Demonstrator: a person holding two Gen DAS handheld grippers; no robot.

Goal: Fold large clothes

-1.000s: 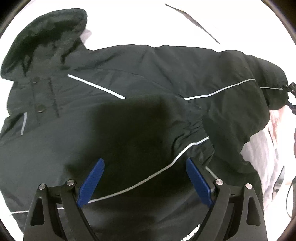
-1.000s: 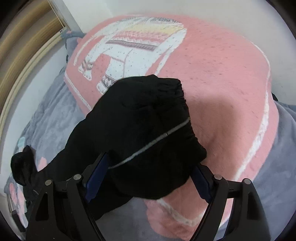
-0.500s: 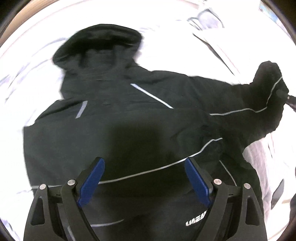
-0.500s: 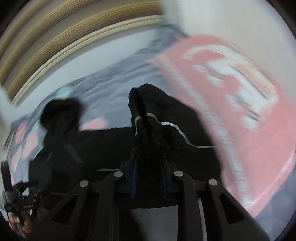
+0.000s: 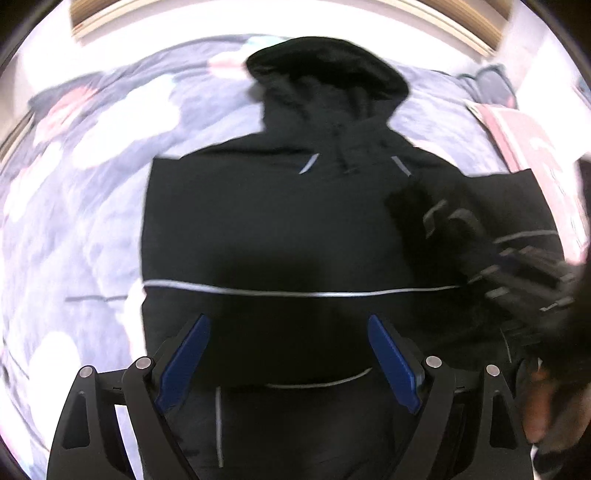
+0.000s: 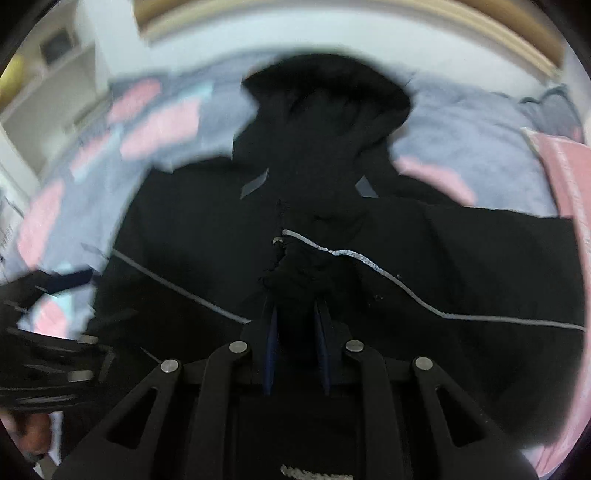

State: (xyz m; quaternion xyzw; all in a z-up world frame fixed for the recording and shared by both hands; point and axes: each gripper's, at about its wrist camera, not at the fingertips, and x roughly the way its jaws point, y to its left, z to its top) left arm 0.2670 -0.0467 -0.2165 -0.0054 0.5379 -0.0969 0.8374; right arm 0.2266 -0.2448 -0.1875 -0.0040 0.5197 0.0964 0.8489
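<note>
A black hooded jacket [image 5: 266, 229] with thin reflective stripes lies flat on the bed, hood [image 5: 325, 70] toward the headboard. Above its lower half my left gripper [image 5: 288, 354] hangs open, nothing between its blue pads. My right gripper [image 6: 295, 314] is shut on the bunched cuff of the jacket's right sleeve [image 6: 299, 266], held over the chest. In the left wrist view the right gripper [image 5: 491, 254] shows blurred at the right with that sleeve end [image 5: 436, 214] in it. The left gripper's frame [image 6: 48, 350] appears at the right wrist view's lower left.
A grey blanket with pink and white patches [image 5: 81, 184] covers the bed around the jacket. A pink blanket [image 5: 535, 166] lies at the right edge. A wooden headboard [image 6: 369, 14] runs along the far side. A hand [image 5: 535, 406] shows at the lower right.
My right gripper closed on the sleeve cuff and carried it from the pink blanket across to the jacket's chest. My left gripper, still open, drew back and rolled, so the jacket now sits square below it.
</note>
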